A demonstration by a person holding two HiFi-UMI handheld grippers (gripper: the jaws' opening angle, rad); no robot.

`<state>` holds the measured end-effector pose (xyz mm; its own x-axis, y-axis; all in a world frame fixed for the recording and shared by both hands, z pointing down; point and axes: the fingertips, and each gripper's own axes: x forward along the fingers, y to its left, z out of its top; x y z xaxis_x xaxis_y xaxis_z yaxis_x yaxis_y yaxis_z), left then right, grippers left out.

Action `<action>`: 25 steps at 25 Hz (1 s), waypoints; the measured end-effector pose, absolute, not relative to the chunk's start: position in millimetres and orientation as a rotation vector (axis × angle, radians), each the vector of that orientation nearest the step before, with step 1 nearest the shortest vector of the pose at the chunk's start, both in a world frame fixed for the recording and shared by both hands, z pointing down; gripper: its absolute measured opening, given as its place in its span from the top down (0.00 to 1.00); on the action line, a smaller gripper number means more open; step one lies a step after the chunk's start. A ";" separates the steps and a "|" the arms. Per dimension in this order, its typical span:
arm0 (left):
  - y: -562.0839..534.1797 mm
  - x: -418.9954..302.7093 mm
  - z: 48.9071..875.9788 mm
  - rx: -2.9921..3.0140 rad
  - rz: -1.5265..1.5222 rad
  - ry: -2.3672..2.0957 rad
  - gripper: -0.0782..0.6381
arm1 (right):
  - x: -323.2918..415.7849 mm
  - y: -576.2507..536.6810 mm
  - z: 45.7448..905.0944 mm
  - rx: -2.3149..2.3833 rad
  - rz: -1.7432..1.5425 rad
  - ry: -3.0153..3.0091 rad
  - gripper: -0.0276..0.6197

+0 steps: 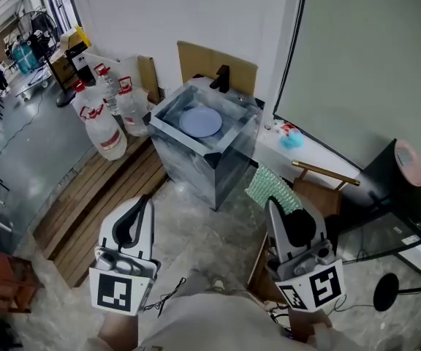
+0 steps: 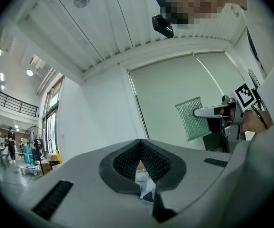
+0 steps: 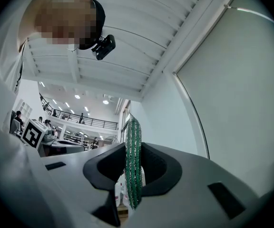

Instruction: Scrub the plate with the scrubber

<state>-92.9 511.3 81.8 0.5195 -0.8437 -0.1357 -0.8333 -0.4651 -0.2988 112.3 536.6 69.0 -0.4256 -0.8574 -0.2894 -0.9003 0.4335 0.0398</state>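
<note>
Nearest the camera, a person holds two claws out side by side, both tipped slightly upward. The left claw [image 1: 143, 205], at 7 o'clock in the head view, has its jaws pressed together with nothing between them. The right claw [image 1: 272, 208], at 5 o'clock, is clamped on the green mesh scrubber [image 1: 272, 189], which stands edge-on between its pads in the right gripper view and sticks out past the tips. Both tools hang over the marbled floor, well apart from the work. Farther off, at 12 o'clock, stands a boxy sink [image 1: 185, 168] with a pale blue plate [image 1: 200, 121] lying flat on its bottom and a black faucet [image 1: 221, 77] on its far rim. Large water bottles [image 1: 107, 130] crowd its 9 o'clock side against the white wall. The scrubber is in hand but no scrubbing has begun, so this looks like the approach step, with the plate untouched. The next move would call for carrying the right claw forward and down into the sink and turning it so the scrubber's flat face meets the plate. The empty left claw would likely come in to pin the plate's rim so it does not slide under the strokes.
</note>
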 end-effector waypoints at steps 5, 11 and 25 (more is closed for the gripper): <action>505.0 -95.7 87.3 -2.439 -0.045 1.406 0.87 | 108.8 531.0 75.0 -1.528 0.273 2.485 0.79; 490.0 -90.9 95.7 -2.450 -0.023 1.369 0.87 | 109.0 511.1 89.0 -1.538 0.251 2.493 0.79; 372.8 -99.9 119.2 -2.495 -0.036 1.328 0.87 | 94.5 402.6 116.9 -1.579 0.198 2.513 0.79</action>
<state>-99.9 372.8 119.2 0.5693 -0.8128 -0.1235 -0.8048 -0.5203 -0.2856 94.5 402.6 116.9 -0.4264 -0.8797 -0.2106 -0.9018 0.4315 0.0237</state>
